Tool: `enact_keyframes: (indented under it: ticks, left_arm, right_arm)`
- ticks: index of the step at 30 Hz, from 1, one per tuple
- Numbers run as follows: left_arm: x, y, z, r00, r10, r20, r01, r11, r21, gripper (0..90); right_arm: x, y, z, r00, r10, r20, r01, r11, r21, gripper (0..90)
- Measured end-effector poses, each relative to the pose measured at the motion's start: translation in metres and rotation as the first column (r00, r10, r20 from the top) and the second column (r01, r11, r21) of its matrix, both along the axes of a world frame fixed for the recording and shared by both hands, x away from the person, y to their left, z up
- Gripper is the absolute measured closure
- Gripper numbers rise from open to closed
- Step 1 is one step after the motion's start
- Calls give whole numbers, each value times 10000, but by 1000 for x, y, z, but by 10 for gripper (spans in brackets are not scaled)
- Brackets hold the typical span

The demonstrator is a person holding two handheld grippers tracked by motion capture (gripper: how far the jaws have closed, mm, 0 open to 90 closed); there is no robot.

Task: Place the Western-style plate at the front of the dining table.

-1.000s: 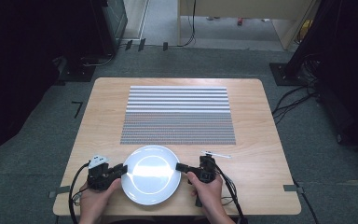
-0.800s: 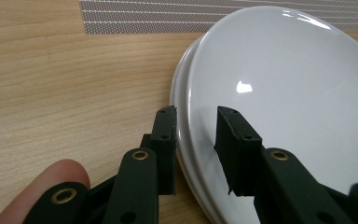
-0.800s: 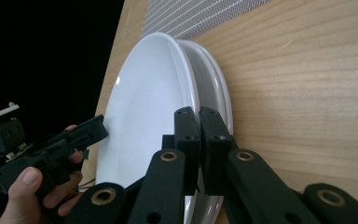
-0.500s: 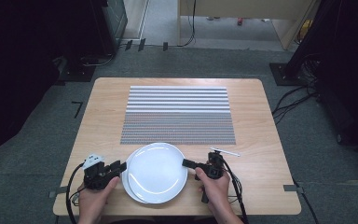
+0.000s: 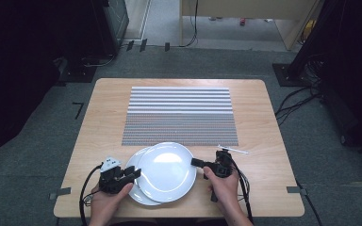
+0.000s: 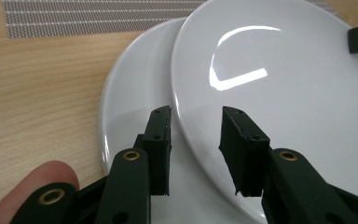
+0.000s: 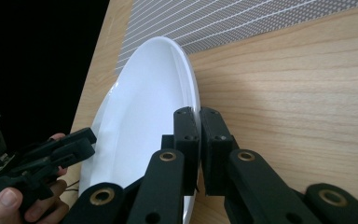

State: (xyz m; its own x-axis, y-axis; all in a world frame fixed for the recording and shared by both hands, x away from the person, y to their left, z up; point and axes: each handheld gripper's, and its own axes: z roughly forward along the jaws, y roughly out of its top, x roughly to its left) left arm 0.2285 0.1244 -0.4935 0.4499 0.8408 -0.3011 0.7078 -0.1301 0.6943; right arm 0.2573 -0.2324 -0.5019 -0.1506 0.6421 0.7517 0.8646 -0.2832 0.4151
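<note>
Pinching the rim of the glossy round top plate (image 5: pixel 167 170) with the right gripper (image 5: pixel 195 162), black pads tight on smooth white china. Sitting skewed over the lower plate (image 5: pixel 134 188) on pale wood-grain table (image 5: pixel 264 141), just below the ribbed grey mat (image 5: pixel 179 115). Left gripper (image 6: pixel 198 140) just been opening, jaws part-spread astride the top rim, not pressing.

The upper plate (image 5: pixel 167 170) lies on the lower plate (image 5: pixel 134 190), offset toward the right gripper's (image 5: pixel 197 162) jaws. The placemat (image 5: pixel 179 115) lies beyond both.
</note>
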Motion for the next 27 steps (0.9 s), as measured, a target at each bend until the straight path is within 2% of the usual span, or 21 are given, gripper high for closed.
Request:
enact_keyframes:
  ticks: [6, 15, 23, 25, 27]
  left_arm:
    - [1, -4, -4, 9997, -124, -216, 124, 9999, 21, 619]
    - [1, -4, -5, 9995, -148, -268, 143, 9998, -158, 614]
    - [1, -6, -6, 9995, -209, -239, 205, 9996, -178, 613]
    - [1, -6, -6, 9994, -224, -253, 219, 9996, -184, 613]
    - [1, -6, -6, 9994, -236, -248, 231, 9995, -195, 615]
  right_arm:
    - [1, -2, 0, 10000, 8, 89, -7, 9999, -147, 863]
    - [0, -2, 0, 9995, -194, 246, 199, 9996, -186, 862]
    - [-1, -2, 3, 9975, -96, 704, 144, 9976, -674, 846]
    - [-2, -1, 5, 9963, -116, 855, 201, 9949, -987, 793]
    - [-4, 0, 8, 9946, -149, 1026, 278, 9916, -1264, 776]
